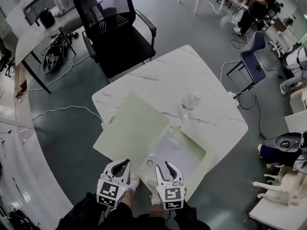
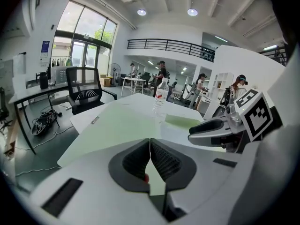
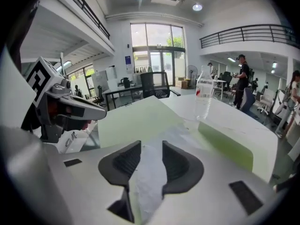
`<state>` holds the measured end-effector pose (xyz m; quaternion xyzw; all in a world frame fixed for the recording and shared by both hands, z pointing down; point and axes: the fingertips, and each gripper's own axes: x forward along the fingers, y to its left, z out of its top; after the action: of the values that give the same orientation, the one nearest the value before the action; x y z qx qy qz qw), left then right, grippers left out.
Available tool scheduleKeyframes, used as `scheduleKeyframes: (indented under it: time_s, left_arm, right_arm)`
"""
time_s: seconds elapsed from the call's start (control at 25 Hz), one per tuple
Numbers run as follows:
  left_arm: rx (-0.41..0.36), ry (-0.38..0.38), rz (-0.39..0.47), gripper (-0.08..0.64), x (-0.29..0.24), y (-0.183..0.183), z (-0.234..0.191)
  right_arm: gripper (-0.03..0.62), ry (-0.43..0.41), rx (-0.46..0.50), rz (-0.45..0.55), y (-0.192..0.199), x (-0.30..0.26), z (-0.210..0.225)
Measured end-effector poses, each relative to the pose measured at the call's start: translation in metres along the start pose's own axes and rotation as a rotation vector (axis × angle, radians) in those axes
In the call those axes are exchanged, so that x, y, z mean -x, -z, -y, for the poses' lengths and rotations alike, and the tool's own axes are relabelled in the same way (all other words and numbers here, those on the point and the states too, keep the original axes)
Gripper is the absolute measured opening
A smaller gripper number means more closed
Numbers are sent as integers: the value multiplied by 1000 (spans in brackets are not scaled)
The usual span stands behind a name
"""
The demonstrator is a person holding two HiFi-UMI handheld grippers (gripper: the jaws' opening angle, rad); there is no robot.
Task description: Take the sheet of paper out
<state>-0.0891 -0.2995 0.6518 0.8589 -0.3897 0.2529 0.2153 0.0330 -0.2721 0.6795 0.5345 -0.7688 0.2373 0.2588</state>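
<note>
A flat pale green box lies open on the white marble table point(image 1: 158, 73). Its lid point(image 1: 132, 128) is folded out to the left, and its tray point(image 1: 205, 152) holds a crinkled white sheet of paper point(image 1: 176, 156). My left gripper point(image 1: 125, 163) hovers at the lid's near edge with its jaws shut and nothing visible between them point(image 2: 150, 157). My right gripper point(image 1: 164, 166) is at the tray's near edge, open. In the right gripper view the sheet of paper point(image 3: 154, 146) runs under the gap between its pads point(image 3: 146, 162), which do not press on it.
A clear plastic bottle point(image 1: 190, 102) stands on the table just beyond the box. A black office chair point(image 1: 117, 32) is behind the table's far edge. Cables lie on the floor to the left. Desks, chairs and people are at the right and far back.
</note>
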Motion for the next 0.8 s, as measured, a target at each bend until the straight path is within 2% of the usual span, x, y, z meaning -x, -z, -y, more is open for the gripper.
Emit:
scheduleKeyframes:
  time_s: [0.04,0.16,0.28,0.4,0.68,0.8]
  left_arm:
    - [3,0,0,25,-1,-1,-3]
    - [11,11,-6,25,-5,4,-8]
    - [15,13,-9,25,-7,4,-14]
    - [19,13,-15,25,-11,6,-18]
    - [33,6,-29,25,-18,12,-29]
    - [36,-7,-28,25,-20,11,-33]
  right_arm:
    - [170,-12,-4,-18,2,-5,-2]
    - [195,-17,2,-76,12,-17,-5]
    - [267,-37,-17,-146,26,-31,-9]
    - [312,-48,-20,-194,35,-43,-11]
    - [327,-45,-28,-291,54,-65,-10]
    - [266,-34,-40,-311,59,-67,-7]
